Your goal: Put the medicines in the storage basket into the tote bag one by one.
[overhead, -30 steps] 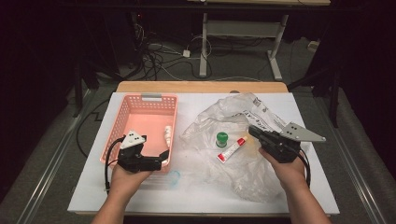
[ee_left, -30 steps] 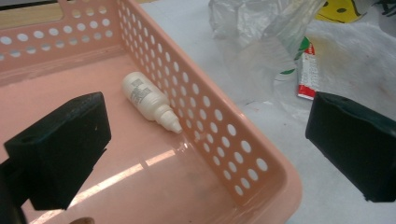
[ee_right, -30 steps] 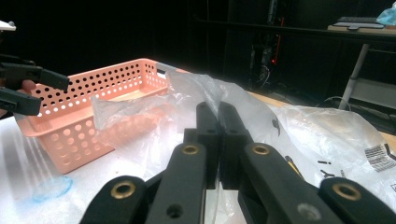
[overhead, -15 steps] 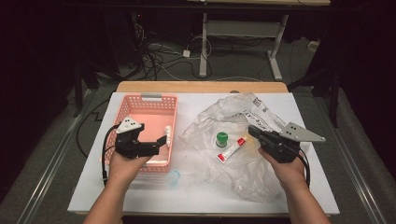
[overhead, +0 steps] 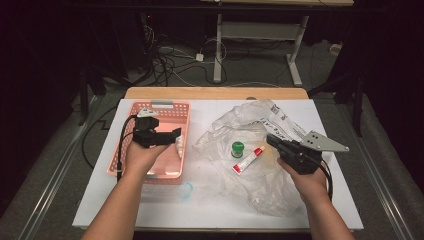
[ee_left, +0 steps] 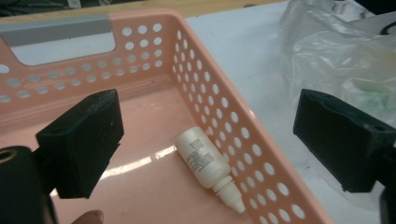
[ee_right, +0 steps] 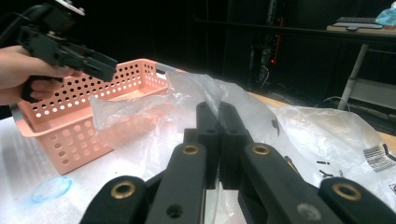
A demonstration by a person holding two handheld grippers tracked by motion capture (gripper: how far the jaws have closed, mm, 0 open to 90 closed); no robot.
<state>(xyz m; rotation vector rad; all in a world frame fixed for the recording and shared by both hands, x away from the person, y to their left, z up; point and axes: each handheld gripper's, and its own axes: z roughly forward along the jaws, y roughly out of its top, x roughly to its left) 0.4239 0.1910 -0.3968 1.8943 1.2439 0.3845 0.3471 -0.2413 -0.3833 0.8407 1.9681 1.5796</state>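
A pink perforated basket [overhead: 165, 107] stands at the table's left, with a small white dropper bottle [ee_left: 208, 165] lying against its right wall. My left gripper [overhead: 176, 134] hovers over the basket, open. Its jaws have just been closing a little, and nothing is pinched between them. A crumpled clear plastic bag [overhead: 260, 180] lies to the right, with a green-capped item [overhead: 237, 148] and a red-and-white tube [overhead: 248, 160] in it. My right gripper [overhead: 270, 139] is shut at the bag's edge. In the right gripper view the film [ee_right: 187, 88] rises from its closed tips [ee_right: 217, 109].
A small bluish clear piece [overhead: 186, 190] lies on the white tabletop [overhead: 210, 215] in front of the basket. A wooden strip [overhead: 215, 93] runs along the table's far edge. Cables and desk legs stand on the dark floor beyond.
My left hand has moved away from the person, from the basket's near edge to over its middle. The right hand and the bag have stayed put.
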